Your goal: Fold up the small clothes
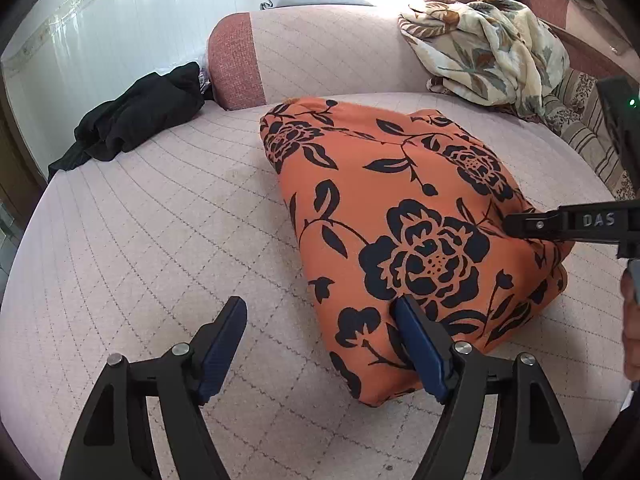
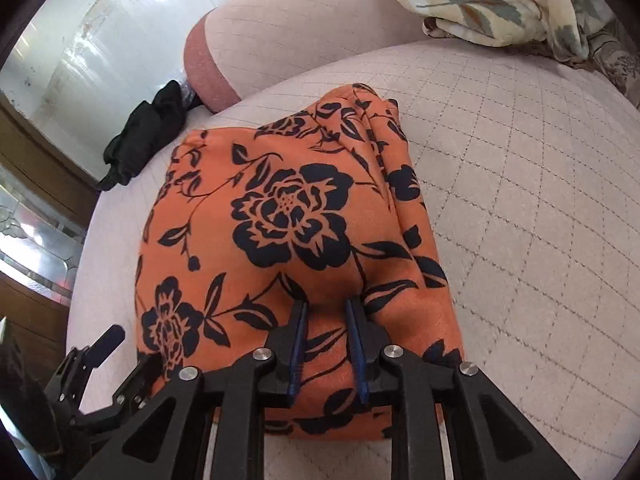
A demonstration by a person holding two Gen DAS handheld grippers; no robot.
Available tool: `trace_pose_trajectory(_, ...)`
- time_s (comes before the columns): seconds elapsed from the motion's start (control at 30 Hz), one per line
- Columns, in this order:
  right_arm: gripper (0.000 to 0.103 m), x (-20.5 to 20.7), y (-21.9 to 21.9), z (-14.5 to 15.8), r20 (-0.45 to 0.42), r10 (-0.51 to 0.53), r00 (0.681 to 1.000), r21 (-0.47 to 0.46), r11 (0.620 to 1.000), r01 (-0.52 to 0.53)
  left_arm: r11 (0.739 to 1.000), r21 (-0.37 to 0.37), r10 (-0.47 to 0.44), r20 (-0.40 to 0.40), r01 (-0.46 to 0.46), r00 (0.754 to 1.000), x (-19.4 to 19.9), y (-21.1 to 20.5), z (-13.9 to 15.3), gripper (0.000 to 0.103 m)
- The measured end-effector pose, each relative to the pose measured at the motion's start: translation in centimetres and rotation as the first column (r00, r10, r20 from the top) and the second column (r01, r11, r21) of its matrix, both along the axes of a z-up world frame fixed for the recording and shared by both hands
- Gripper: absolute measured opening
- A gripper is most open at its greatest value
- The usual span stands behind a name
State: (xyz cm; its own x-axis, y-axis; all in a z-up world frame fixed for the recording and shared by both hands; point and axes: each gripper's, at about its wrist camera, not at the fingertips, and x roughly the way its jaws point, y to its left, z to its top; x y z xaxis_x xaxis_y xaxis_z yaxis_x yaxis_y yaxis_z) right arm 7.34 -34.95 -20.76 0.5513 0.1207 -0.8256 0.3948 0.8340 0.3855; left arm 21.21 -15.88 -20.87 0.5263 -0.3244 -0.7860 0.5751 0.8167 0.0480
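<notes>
An orange garment with black flowers (image 1: 400, 216) lies folded into a thick rectangle on the pink quilted sofa seat (image 1: 160, 220). My left gripper (image 1: 320, 306) is open wide at its near left edge. Its right fingertip (image 1: 404, 308) touches the cloth and its left one hangs over bare seat. In the right wrist view my right gripper (image 2: 327, 306) points down onto the near part of the garment (image 2: 280, 208). Its jaws stand narrowly apart, tips resting on the cloth with a low hump of fabric between them. The left wrist view has that gripper (image 1: 520, 226) on the garment's right side.
A crumpled black garment (image 1: 136, 116) lies at the seat's far left beside a reddish bolster (image 1: 236, 68). A cream floral blanket (image 1: 488, 40) is heaped at the back right. A person's hand (image 1: 632, 328) shows at the right edge. Bare seat (image 2: 520, 200) lies right of the garment.
</notes>
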Motion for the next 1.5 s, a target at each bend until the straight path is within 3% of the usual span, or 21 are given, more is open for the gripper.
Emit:
trace_pose_trajectory(0.23, 0.025, 0.6, 1.0, 2.8, -0.074, 0.041, 0.996, -0.006, 0.999, -0.042, 1.000, -0.022, 0.014, -0.019, -0.015, 1.000, 0.1, 0.3, 0.6, 0.078)
trace_pose_trajectory(0.33, 0.025, 3.4, 1.7, 5.0, -0.016, 0.097, 0.995, 0.009, 0.995, -0.097, 1.000, -0.025, 0.019, -0.026, -0.019, 0.999, 0.1, 0.3, 0.9, 0.078)
trace_pose_trajectory(0.47, 0.025, 9.5, 4.0, 6.6, -0.016, 0.202, 0.979, -0.033, 0.979, -0.203, 0.999, -0.035, 0.034, -0.005, -0.034, 0.999, 0.2, 0.7, 1.7, 0.078)
trace_pose_trajectory(0.63, 0.025, 17.4, 4.7, 4.0, -0.009, 0.220, 0.975, 0.022, 0.975, -0.220, 0.994, -0.061, 0.098, 0.026, -0.096, 0.995, 1.4, 2.1, 2.8, 0.078)
trace_pose_trajectory(0.77, 0.024, 20.8, 4.8, -1.5, -0.064, 0.176, 0.982, 0.094, 0.981, -0.170, 0.995, 0.015, 0.103, -0.017, -0.103, 0.995, 2.3, 1.2, 0.7, 0.078)
trace_pose_trajectory(0.9, 0.024, 19.5, 4.5, 0.0, -0.031, 0.157, 0.987, 0.121, 0.981, -0.152, 0.996, -0.002, 0.094, -0.014, -0.095, 0.995, 2.2, 1.2, 1.4, 0.078)
trace_pose_trajectory(1.0, 0.024, 15.3, 2.9, 2.9, 0.060, 0.130, 0.990, 0.119, 0.984, -0.136, 0.993, -0.034, 0.115, -0.031, -0.117, 0.993, 2.3, 1.9, 1.7, 0.078)
trace_pose_trajectory(1.1, 0.024, 9.8, 0.7, 5.4, 0.104, 0.079, 0.991, 0.051, 0.995, -0.085, 0.986, -0.075, 0.147, -0.030, -0.149, 0.989, 2.6, 2.6, 2.4, 0.078)
trace_pose_trajectory(1.2, 0.024, 4.1, -1.5, 6.5, 0.092, 0.017, 0.996, -0.037, 0.999, -0.013, 0.980, -0.110, 0.164, -0.039, -0.167, 0.986, 3.0, 2.9, 2.8, 0.078)
trace_pose_trajectory(1.23, 0.027, 2.4, -2.2, 6.8, 0.091, -0.010, 0.996, -0.055, 0.998, 0.015, 0.979, -0.119, 0.163, -0.051, -0.168, 0.985, 3.1, 3.0, 2.8, 0.078)
trace_pose_trajectory(1.27, 0.040, 0.6, -2.9, 6.9, 0.100, -0.035, 0.994, -0.064, 0.997, 0.042, 0.977, -0.126, 0.163, -0.062, -0.170, 0.985, 3.2, 3.1, 2.8, 0.078)
trace_pose_trajectory(1.3, 0.054, -1.0, -3.5, 6.8, 0.109, -0.060, 0.992, -0.058, 0.996, 0.067, 0.976, -0.133, 0.164, -0.074, -0.173, 0.984, 3.3, 3.1, 2.7, 0.078)
trace_pose_trajectory(1.33, 0.080, -2.5, -3.9, 6.5, 0.119, -0.081, 0.990, -0.041, 0.995, 0.086, 0.975, -0.138, 0.165, -0.082, -0.175, 0.983, 3.4, 3.2, 2.6, 0.078)
trace_pose_trajectory(1.5, 0.079, -4.4, -4.0, 4.3, 0.122, -0.080, 0.989, 0.021, 0.997, 0.078, 0.972, -0.145, 0.171, -0.111, -0.186, 0.979, 3.3, 3.2, 2.1, 0.078)
